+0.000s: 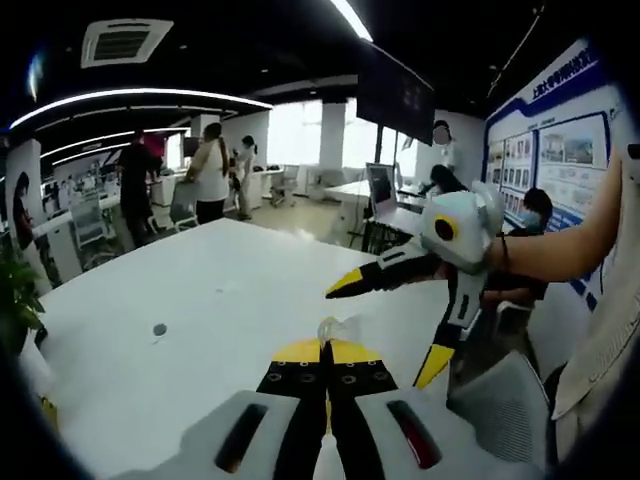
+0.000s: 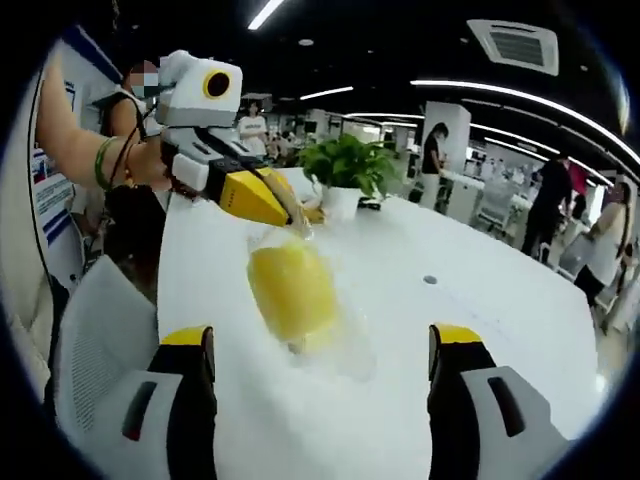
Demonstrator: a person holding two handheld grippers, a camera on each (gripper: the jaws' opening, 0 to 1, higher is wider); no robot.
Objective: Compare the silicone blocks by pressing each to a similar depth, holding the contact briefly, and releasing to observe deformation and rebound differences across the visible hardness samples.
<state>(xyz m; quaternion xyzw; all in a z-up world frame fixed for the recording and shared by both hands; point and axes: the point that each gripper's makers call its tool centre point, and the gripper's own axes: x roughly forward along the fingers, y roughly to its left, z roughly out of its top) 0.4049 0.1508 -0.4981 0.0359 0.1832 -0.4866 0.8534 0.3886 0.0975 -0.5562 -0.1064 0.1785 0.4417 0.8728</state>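
A soft yellow block (image 2: 290, 288) hangs inside a clear plastic bag (image 2: 345, 340) just above the white table (image 2: 480, 300). My left gripper (image 2: 290, 218) comes in from the left of the right gripper view, shut on the bag's top edge. In the left gripper view its yellow-tipped jaws (image 1: 325, 348) are pressed together on a crumpled bit of clear plastic (image 1: 337, 328). My right gripper (image 2: 320, 345) stands wide open, one jaw on each side of the bag and apart from it. It also shows as the open right gripper (image 1: 378, 337) reaching in from the right.
A potted green plant (image 2: 345, 165) stands on the table behind the bag. A small dark dot (image 1: 159, 329) marks the white tabletop (image 1: 200, 300). A grey mesh chair (image 1: 500, 410) sits at the table's edge. Several people stand by desks in the background (image 1: 210, 175).
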